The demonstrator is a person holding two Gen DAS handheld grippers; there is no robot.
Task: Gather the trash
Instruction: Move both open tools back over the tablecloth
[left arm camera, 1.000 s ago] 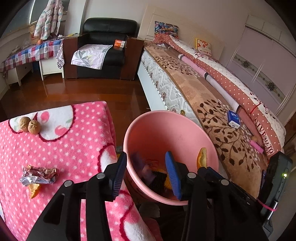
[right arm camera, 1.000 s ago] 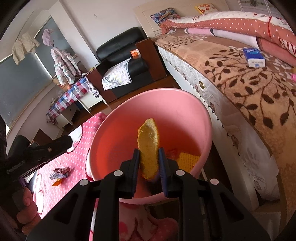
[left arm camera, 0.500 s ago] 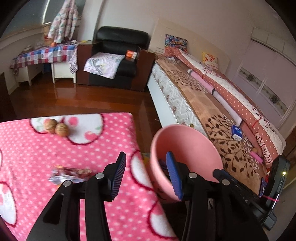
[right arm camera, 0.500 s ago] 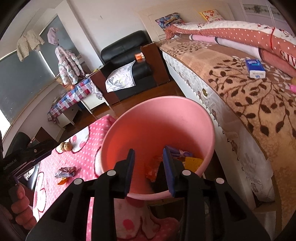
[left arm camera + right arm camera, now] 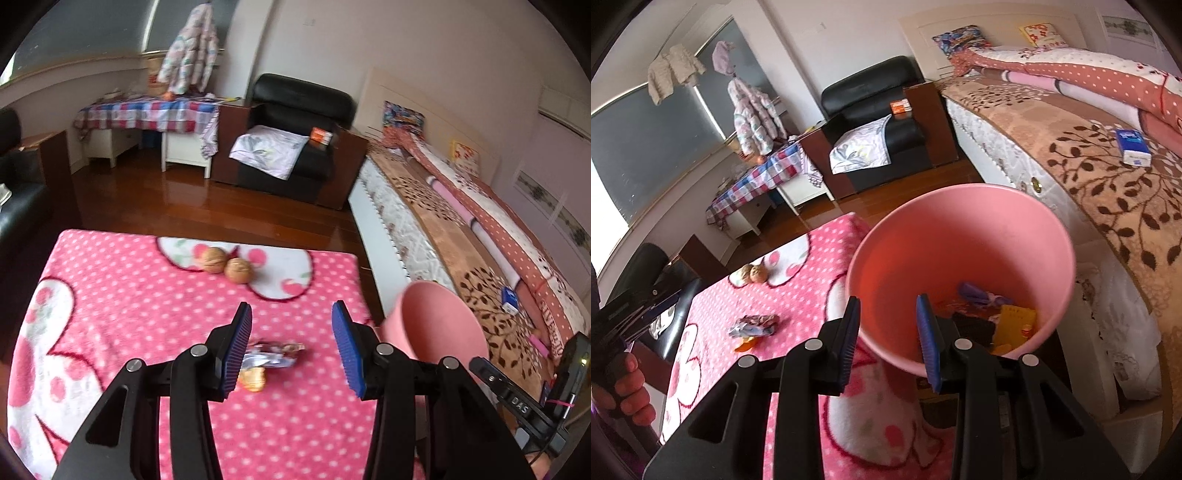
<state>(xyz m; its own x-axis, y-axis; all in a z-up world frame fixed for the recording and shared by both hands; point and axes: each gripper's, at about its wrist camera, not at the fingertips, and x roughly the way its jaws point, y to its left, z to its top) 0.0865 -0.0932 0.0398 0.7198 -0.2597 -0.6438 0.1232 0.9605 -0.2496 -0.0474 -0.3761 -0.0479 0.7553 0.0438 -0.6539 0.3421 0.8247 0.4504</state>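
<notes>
Left tool (image 5: pixel 291 345) points down at the pink dotted table (image 5: pixel 147 314), jaws spread wide, nothing gripped. Crumpled wrapper (image 5: pixel 273 355) lies on the table just past the tips, between the two blue pads, not touched. Orange peel scrap (image 5: pixel 252 380) sits just beside the wrapper, on its near side. In the right wrist view a hand (image 5: pixel 626 391) grips the left tool's handle at the left edge, fingers curled round it.

Right tool (image 5: pixel 888 339) tilts down over the near rim of the pink bucket (image 5: pixel 960 206), jaws part open and empty, having just widened. Bucket stands just off the table's right edge, between table and bed (image 5: pixel 1089 155). Inside the bucket: a yellow packet (image 5: pixel 1015 323), a purple wrapper (image 5: pixel 975 291), dark bits, all at the bottom.

Farther along the table, two walnuts (image 5: pixel 227 265) touch each other near the far edge, well apart from the wrapper.

Beyond: wood floor (image 5: pixel 221 210), black armchair (image 5: pixel 295 122) with a cloth on its seat, checked cloth over a side table (image 5: pixel 147 114). Blue box (image 5: pixel 1133 147) lies on the bed.
</notes>
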